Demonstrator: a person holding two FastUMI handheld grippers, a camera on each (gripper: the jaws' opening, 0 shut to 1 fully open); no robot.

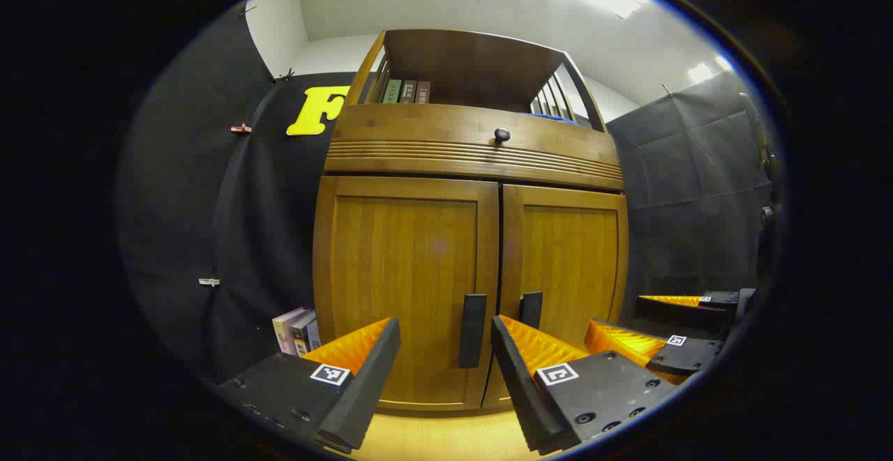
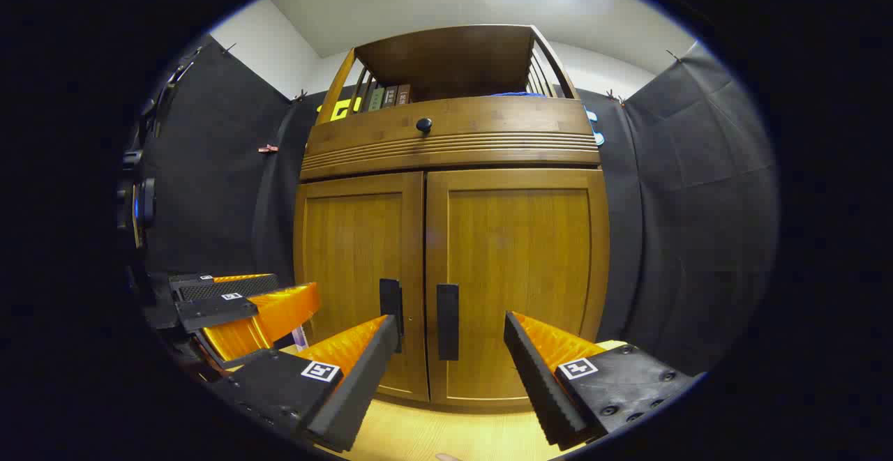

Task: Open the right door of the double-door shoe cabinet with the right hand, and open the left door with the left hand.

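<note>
Shoe cabinet [image 1: 474,238] stands on the light wood floor [image 1: 446,436] against the black cloth wall, both doors closed. Left door [image 1: 408,286] and right door [image 1: 568,266] meet at the middle, each with a black vertical handle near the seam: left handle [image 1: 472,330], right handle [image 1: 530,309]. Left gripper [image 1: 446,349] is wide open, holding nothing, fingers framing the left handle, apart from it. Right gripper [image 2: 450,353] is also wide open and empty, its fingers either side of the right handle [image 2: 447,321], not touching. Above the doors is a drawer front with a round black knob [image 1: 501,134]; books [image 1: 407,91] sit on the open top shelf. More books [image 1: 296,330] stand on the floor at the cabinet's left bottom corner.
</note>
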